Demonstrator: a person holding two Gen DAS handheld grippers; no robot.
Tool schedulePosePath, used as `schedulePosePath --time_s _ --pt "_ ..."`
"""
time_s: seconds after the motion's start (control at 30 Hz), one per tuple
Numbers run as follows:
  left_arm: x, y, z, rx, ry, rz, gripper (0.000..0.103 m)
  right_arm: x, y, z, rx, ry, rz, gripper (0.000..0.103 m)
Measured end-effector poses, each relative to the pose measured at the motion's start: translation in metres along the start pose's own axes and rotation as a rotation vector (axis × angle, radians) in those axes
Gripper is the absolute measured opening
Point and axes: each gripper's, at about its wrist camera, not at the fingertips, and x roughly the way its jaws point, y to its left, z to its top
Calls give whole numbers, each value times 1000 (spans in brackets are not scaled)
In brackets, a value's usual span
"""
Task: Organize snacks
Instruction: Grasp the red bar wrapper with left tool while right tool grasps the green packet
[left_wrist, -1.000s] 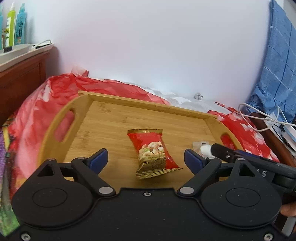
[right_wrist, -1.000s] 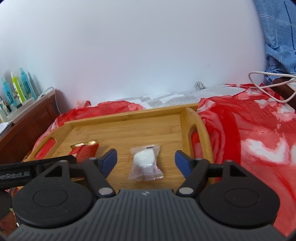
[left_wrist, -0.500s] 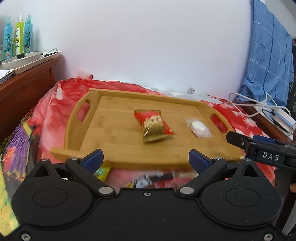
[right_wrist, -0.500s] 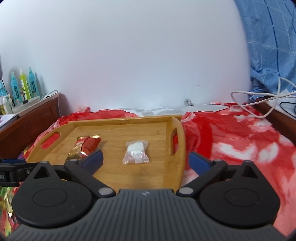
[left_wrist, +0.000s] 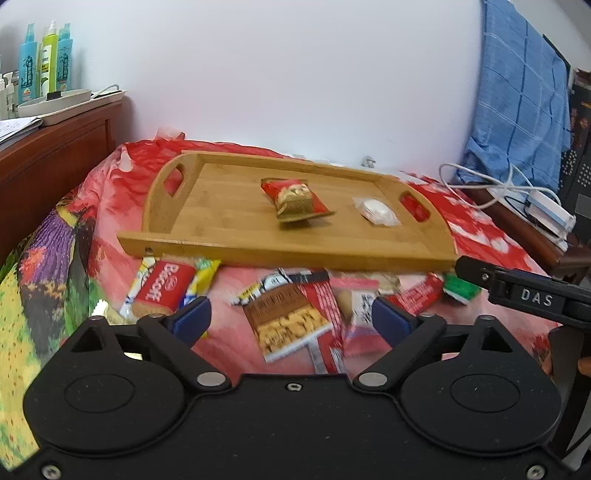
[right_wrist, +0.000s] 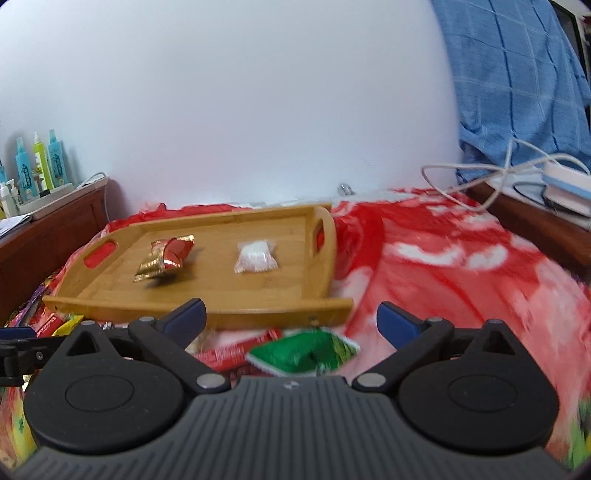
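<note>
Both claws, the left gripper (left_wrist: 291, 319) and right gripper (right_wrist: 291, 321), stand apart and empty over loose snacks (left_wrist: 291, 321) near the wooden tray (left_wrist: 229, 221), where a red nut packet (left_wrist: 295, 197) lies lengthwise near-to-far beside a white candy (left_wrist: 375, 210).

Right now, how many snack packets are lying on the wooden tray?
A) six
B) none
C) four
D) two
D: only the red packet and the small clear packet with a white sweet lie on the wooden tray; the other snacks sit on the bedspread in front of it.
</note>
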Motion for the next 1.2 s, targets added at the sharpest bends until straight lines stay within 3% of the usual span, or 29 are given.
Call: schedulePosePath --time_s 0.2,0.27,0.4,0.53,0.77,0.87,0.93,1.2 --pt "-7 -9 -12 35 13 -7 71 -2 -2 -10 30 27 -29 103" --pt "-7 -11 -15 35 28 -8 61 -2 -2 -10 33 19 -43 103" --pt "-3 -11 -17 18 53 -21 55 0 -3 -10 52 7 -57 100" --pt "2 -14 -19 14 74 -22 41 2 -4 -10 63 3 -60 94" --pt "11 -19 -21 14 99 -22 36 7 -4 -11 65 21 -71 85" --pt "16 -20 -22 10 111 -22 25 11 -5 -12 69 35 -84 75" --pt "18 -21 -22 7 111 -28 24 13 -6 -12 74 50 -91 65" --pt "24 -25 -20 15 123 -10 24 20 -3 -13 57 60 -81 69"
